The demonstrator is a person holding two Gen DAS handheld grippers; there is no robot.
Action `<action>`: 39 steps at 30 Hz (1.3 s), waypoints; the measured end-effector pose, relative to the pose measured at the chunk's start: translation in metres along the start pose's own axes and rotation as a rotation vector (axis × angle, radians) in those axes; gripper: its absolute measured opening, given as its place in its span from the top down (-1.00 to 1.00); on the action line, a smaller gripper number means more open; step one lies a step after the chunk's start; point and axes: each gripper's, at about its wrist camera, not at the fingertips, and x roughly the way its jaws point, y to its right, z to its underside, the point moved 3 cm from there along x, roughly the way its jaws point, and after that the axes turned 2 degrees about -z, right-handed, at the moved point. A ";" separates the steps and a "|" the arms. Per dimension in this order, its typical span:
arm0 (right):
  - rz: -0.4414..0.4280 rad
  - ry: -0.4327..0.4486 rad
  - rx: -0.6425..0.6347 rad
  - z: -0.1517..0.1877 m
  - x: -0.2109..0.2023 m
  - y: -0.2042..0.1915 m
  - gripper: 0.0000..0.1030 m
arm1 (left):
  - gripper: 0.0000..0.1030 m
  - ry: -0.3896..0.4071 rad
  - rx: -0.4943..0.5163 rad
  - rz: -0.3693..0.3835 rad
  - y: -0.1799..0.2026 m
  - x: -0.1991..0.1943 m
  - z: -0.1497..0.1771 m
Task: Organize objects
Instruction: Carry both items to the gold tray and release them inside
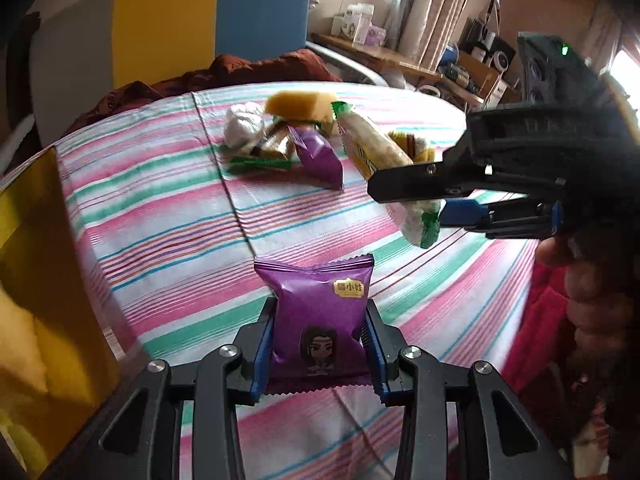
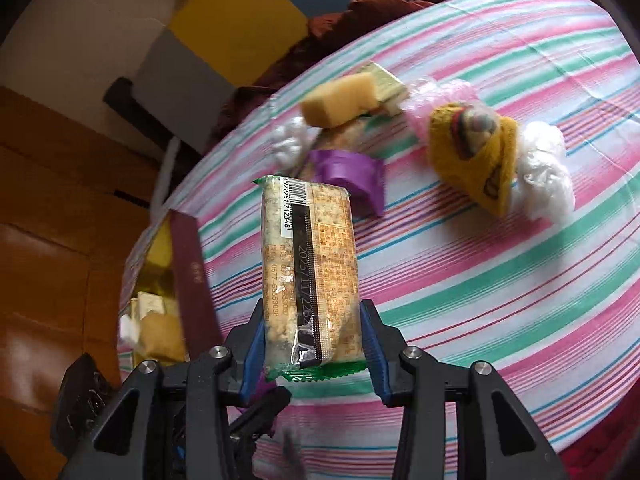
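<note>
My left gripper (image 1: 320, 344) is shut on a purple snack packet (image 1: 318, 316) and holds it above the striped tablecloth (image 1: 160, 200). My right gripper (image 2: 312, 340) is shut on a long cracker pack with green ends (image 2: 308, 268); it also shows in the left wrist view (image 1: 416, 200), gripping the same pack (image 1: 380, 152) in the air. A pile on the table holds another purple packet (image 1: 320, 156), a yellow sponge (image 1: 300, 106), a white plastic wad (image 1: 242, 126) and a yellow knitted piece (image 2: 472, 152).
A box with gold lining and dark red wall (image 2: 188, 280) stands at the table's left edge, with snacks inside; its gold wall fills the left of the left wrist view (image 1: 44, 280). A dark red cloth (image 1: 256, 68) lies behind the table.
</note>
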 end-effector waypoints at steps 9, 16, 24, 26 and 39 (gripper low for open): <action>-0.050 -0.016 -0.150 0.006 0.009 -0.072 0.16 | 0.22 0.140 -0.127 -0.026 -0.051 -0.067 -0.005; -0.086 -0.100 -0.294 0.014 0.049 -0.142 0.16 | 0.21 0.249 -0.292 -0.121 -0.126 -0.119 -0.003; -0.155 -0.123 -0.398 0.006 0.102 -0.235 0.02 | 0.21 0.272 -0.463 -0.281 -0.207 -0.143 0.031; -0.189 -0.124 -0.408 0.005 0.110 -0.255 -0.13 | -0.02 0.257 -0.511 -0.315 -0.223 -0.142 0.041; -0.027 -0.124 -0.599 0.058 0.112 -0.265 -0.38 | -0.36 0.255 -0.579 -0.427 -0.244 -0.156 0.077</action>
